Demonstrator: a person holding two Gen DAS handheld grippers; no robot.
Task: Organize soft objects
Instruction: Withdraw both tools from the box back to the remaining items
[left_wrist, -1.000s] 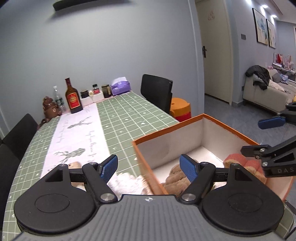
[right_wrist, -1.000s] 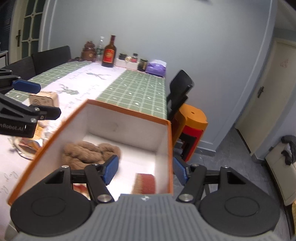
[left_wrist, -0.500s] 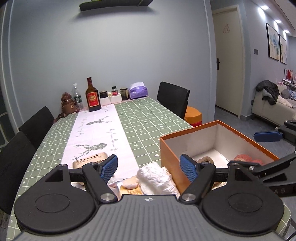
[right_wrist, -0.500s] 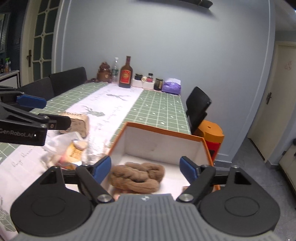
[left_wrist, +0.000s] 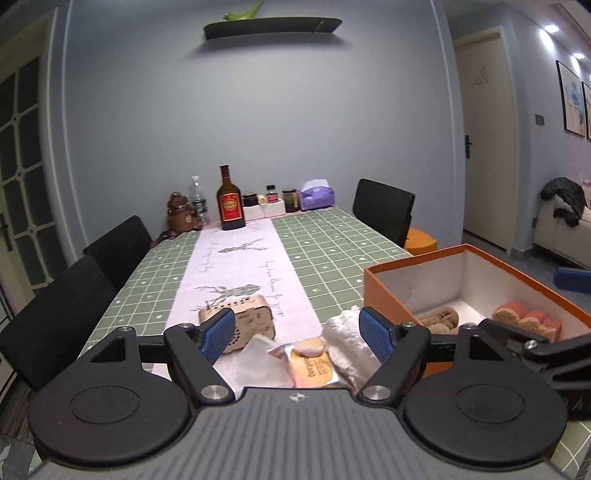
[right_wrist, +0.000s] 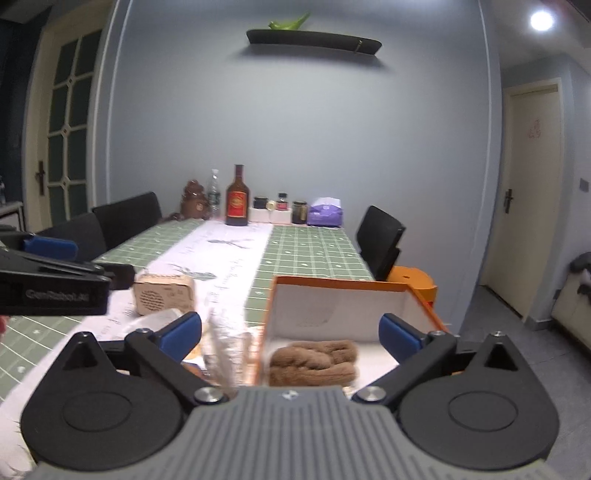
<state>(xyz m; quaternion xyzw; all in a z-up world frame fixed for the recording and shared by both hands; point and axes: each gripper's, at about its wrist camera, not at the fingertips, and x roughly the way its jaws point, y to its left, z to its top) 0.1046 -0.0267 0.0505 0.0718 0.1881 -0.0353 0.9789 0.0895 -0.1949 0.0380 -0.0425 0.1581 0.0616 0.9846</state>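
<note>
An open orange box (left_wrist: 384, 291) with a white inside stands at the table's near right; it also shows in the right wrist view (right_wrist: 341, 286). In it lie a brown fuzzy bundle (right_wrist: 314, 360) and a red-topped sponge (left_wrist: 528, 319). My left gripper (left_wrist: 297, 334) is open and empty above a pile of soft packets: a white crinkled bag (left_wrist: 349, 345) and an orange snack packet (left_wrist: 310, 365). My right gripper (right_wrist: 291, 334) is open and empty, held over the box's near left wall.
A small wooden speaker box (left_wrist: 240, 326) lies on the white runner, left of the pile. A liquor bottle (left_wrist: 229, 199), jars, a tissue box (left_wrist: 316, 194) and a bear figure (left_wrist: 181, 214) stand at the far end. Black chairs flank the table. An orange stool (right_wrist: 413, 280) stands right.
Both grippers have pulled back and up from the box, so more of the table shows. The left gripper has shifted left, from the box to over the packet pile.
</note>
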